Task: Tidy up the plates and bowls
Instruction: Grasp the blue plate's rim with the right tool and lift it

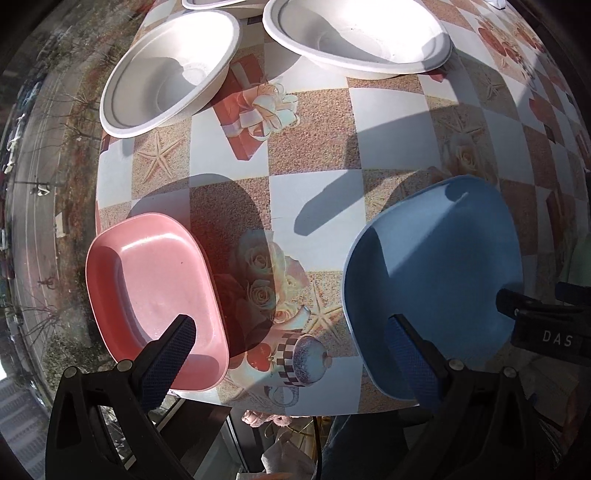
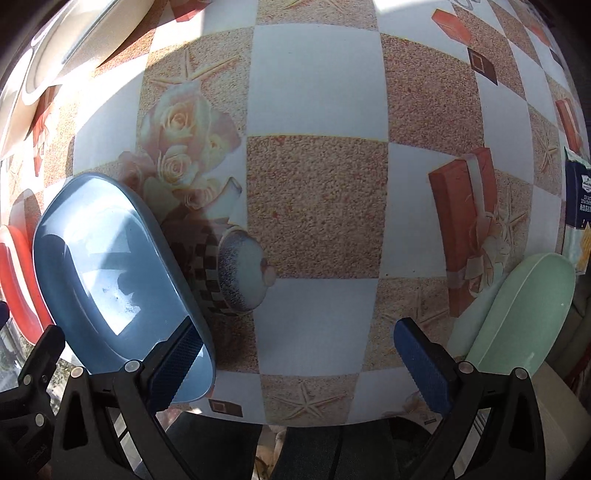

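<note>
In the left wrist view a pink plate (image 1: pixel 155 284) lies at the table's near left edge and a blue plate (image 1: pixel 436 266) at the near right. Two white bowls (image 1: pixel 170 70) (image 1: pixel 354 33) stand at the far side, with a third rim behind them. My left gripper (image 1: pixel 291 339) is open and empty above the near edge, one finger over each plate. In the right wrist view my right gripper (image 2: pixel 299 350) is open and empty, its left finger over the blue plate (image 2: pixel 110 273). A green plate (image 2: pixel 524 314) lies at the right edge. The pink plate (image 2: pixel 18 280) shows far left.
The table (image 1: pixel 314 147) wears a checked cloth with printed roses, starfish and gift boxes. A blue and white packet (image 2: pixel 578 195) lies at the table's right edge. The right gripper's body (image 1: pixel 546 325) shows at the right of the left wrist view.
</note>
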The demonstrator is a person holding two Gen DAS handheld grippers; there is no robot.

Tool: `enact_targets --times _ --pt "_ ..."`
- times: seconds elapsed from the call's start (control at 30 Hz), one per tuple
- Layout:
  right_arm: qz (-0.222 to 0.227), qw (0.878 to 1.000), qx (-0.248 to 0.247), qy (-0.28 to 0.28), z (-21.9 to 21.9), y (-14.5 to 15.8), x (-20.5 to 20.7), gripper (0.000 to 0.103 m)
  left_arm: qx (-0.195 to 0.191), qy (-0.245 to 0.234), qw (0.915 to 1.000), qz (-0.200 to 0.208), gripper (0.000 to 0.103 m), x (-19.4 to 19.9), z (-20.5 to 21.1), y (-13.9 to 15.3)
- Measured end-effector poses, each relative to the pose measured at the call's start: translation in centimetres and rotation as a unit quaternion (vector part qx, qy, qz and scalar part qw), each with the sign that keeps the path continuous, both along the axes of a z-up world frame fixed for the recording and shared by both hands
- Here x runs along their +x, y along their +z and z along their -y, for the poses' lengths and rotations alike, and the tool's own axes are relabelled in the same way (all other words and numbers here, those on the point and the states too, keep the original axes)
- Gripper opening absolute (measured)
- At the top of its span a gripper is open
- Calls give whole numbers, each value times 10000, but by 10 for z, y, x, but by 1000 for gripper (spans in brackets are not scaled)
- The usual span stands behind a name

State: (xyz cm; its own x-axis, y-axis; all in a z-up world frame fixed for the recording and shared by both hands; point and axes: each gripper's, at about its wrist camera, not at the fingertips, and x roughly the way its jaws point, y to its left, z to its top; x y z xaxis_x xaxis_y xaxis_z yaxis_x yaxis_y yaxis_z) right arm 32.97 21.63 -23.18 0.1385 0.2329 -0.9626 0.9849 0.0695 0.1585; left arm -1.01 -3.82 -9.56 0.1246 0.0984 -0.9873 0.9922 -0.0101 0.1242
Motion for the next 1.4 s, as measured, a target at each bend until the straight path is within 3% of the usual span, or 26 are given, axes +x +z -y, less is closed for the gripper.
enact_targets --times 0.13,0.3,0.47,0.6,0.83,0.97,1.07,1.23,1.27,1.3,1.33,1.4 --pt "-322 9990 134 -295 -8 -3 -31 103 45 83 9999 -41 103 -8 3 -7" --pt "-95 9998 -169 -44 -4 8 -35 103 148 321 9994 -57 103 -11 4 -14" --pt "160 9943 -630 849 7 11 2 103 456 496 9977 -109 103 -13 -1 -30" --pt "220 9822 -908 1627 14 3 21 103 398 595 9973 -151 102 -16 1 -30" --pt "255 9824 -884 1624 25 7 29 103 316 1019 9938 -320 103 -8 -12 -38" --pt "248 9850 -727 1545 36 11 21 103 355 1068 9912 -702 94 -9 -12 -37" --pt "185 9855 -734 1519 51 18 12 92 327 911 9920 -809 82 -23 -7 -33" --pt "212 9861 -759 1466 46 28 6 53 232 535 9938 -950 57 -41 -2 -23" --pt "236 9862 -757 1453 46 29 6 48 198 400 9945 -950 47 -45 -2 -21" --pt "305 9863 -733 1447 46 30 6 36 167 257 9947 -983 34 -51 -1 -17" --pt "377 9861 -683 1470 45 30 9 23 160 133 9956 -909 34 -55 -2 -17" --pt "426 9853 -582 1549 40 28 17 19 159 78 9956 -916 34 -57 -3 -16"
